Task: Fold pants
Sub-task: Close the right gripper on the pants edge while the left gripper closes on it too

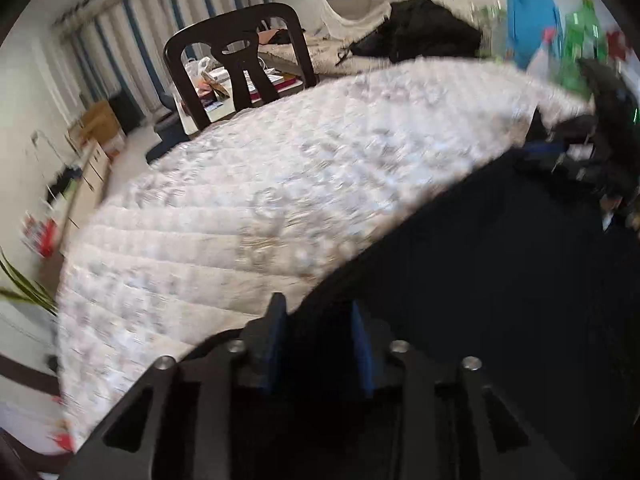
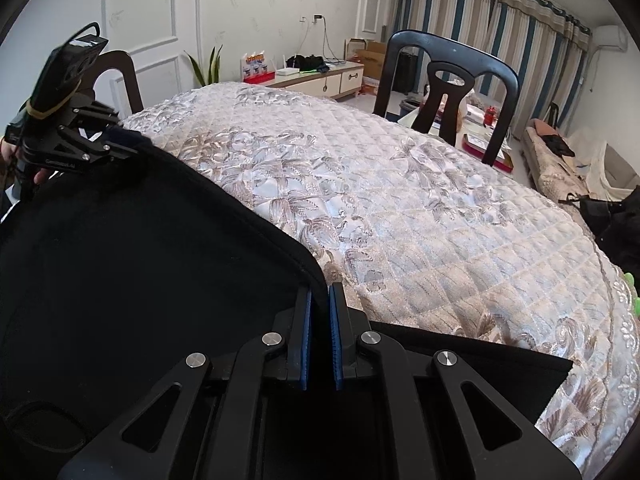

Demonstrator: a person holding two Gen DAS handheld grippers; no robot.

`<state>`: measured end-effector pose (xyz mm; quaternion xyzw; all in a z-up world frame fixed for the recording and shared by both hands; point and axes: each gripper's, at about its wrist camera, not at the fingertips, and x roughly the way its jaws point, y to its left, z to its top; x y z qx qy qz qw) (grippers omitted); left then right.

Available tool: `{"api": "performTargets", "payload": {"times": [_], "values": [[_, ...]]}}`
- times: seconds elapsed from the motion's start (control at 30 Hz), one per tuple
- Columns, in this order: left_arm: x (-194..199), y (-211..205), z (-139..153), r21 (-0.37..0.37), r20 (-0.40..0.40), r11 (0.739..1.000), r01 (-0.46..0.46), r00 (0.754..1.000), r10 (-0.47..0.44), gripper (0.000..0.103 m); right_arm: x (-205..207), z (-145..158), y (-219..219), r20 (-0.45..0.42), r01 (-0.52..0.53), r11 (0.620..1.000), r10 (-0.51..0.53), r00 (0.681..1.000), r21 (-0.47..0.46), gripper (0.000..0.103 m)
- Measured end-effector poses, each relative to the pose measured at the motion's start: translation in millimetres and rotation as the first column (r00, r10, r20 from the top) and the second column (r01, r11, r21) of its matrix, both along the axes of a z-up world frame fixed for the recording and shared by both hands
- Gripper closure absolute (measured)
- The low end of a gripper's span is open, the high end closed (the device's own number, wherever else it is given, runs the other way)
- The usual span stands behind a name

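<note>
Black pants (image 2: 140, 260) lie on the quilted bench (image 2: 400, 200). Right gripper (image 2: 320, 300) is pinching the pants' corner edge. Left gripper (image 1: 320, 312) sits parted over the fabric, not clamping it.

Pants (image 2: 140, 260): solid black, no pattern. Table cover (image 2: 420, 208): quilted white satin, diamond stitching, beige-grey floral print, lace-patterned beige border. Right gripper (image 2: 320, 300): black frame, blue pads, silver screws. Left gripper (image 1: 320, 312): black frame, blue pads. Chair (image 2: 460, 92): glossy black. Curtains (image 2: 500, 36): vertical beige, white and blue stripes. Wall (image 2: 160, 8): white
</note>
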<state>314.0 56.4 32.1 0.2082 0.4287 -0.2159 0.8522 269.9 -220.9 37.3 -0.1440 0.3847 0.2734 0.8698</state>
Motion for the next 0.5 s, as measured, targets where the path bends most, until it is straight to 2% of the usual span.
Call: {"api": "performTargets", "payload": {"times": [0.07, 0.13, 0.23, 0.33, 0.43, 0.5], "values": [[5, 6, -7, 0.044, -0.022, 0.999, 0.009, 1.0, -0.008, 0.065, 0, 0, 0, -0.004, -0.001, 1.0, 0.001, 1.0, -0.001, 0.095], [11, 17, -7, 0.006, -0.042, 1.0, 0.0, 0.999, 0.001, 0.057, 1, -1, 0, -0.007, -0.003, 1.0, 0.003, 1.0, -0.002, 0.095], [23, 30, -9, -0.009, -0.063, 1.0, -0.029, 0.998, 0.028, 0.054, 2, -2, 1, -0.017, -0.002, 1.0, 0.002, 1.0, -0.004, 0.095], [27, 38, -10, -0.065, -0.103, 0.998, -0.015, 0.995, 0.008, 0.054, 2, -1, 0, -0.018, -0.001, 1.0, 0.001, 1.0, -0.002, 0.095], [22, 39, -12, -0.072, -0.069, 0.997, 0.012, 0.997, -0.017, 0.055, 1, -2, -1, -0.021, -0.001, 1.0, 0.001, 1.0, 0.003, 0.095], [22, 42, -13, -0.101, -0.075, 0.995, 0.008, 0.997, -0.016, 0.055, 2, -2, 0, -0.024, 0.001, 1.0, -0.001, 1.0, 0.002, 0.095]]}}
